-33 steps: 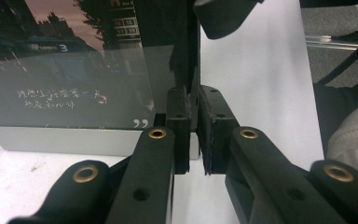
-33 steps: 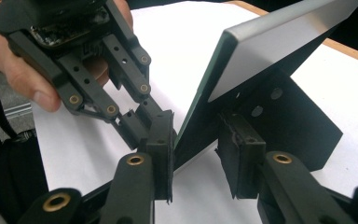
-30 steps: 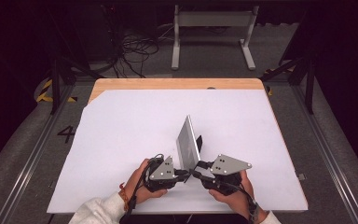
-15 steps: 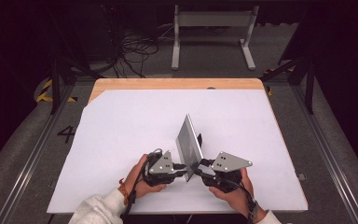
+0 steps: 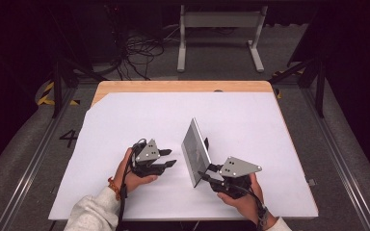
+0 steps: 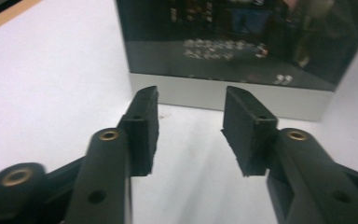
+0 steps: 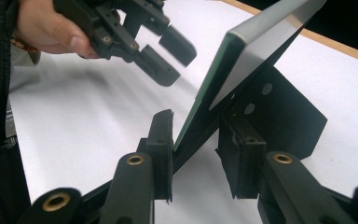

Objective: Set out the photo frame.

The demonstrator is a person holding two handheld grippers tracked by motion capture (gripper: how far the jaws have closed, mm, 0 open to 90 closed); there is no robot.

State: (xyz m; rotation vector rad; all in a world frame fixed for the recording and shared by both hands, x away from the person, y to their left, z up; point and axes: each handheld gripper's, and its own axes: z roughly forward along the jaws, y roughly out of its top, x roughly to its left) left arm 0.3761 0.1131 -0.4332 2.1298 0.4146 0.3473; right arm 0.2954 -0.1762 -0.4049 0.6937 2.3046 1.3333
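Observation:
A thin grey panel (image 5: 195, 151) with a dark glossy face (image 6: 233, 46) stands tilted on the white table, propped by a black stand (image 7: 284, 112) behind it. My right gripper (image 5: 206, 172) is at its near lower corner, and its pads (image 7: 163, 140) clamp the panel's bottom edge and stand between them. My left gripper (image 5: 172, 157) sits to the left of the panel, apart from it. Its jaws have just been opening, and nothing is between them (image 6: 191, 121). The panel's lower border lies just ahead of them. From the right gripper view, the left gripper (image 7: 172, 58) hovers beside the panel's face.
A white sheet (image 5: 139, 115) covers the table, leaving a wooden strip (image 5: 173, 86) along the far edge. Behind the table are a metal frame (image 5: 219, 21) and floor cables (image 5: 139, 48). Rails (image 5: 337, 154) run along both sides.
My left gripper has let go of the panel's near edge, opened, and drawn away to the left. The right gripper and the panel have stayed where they were.

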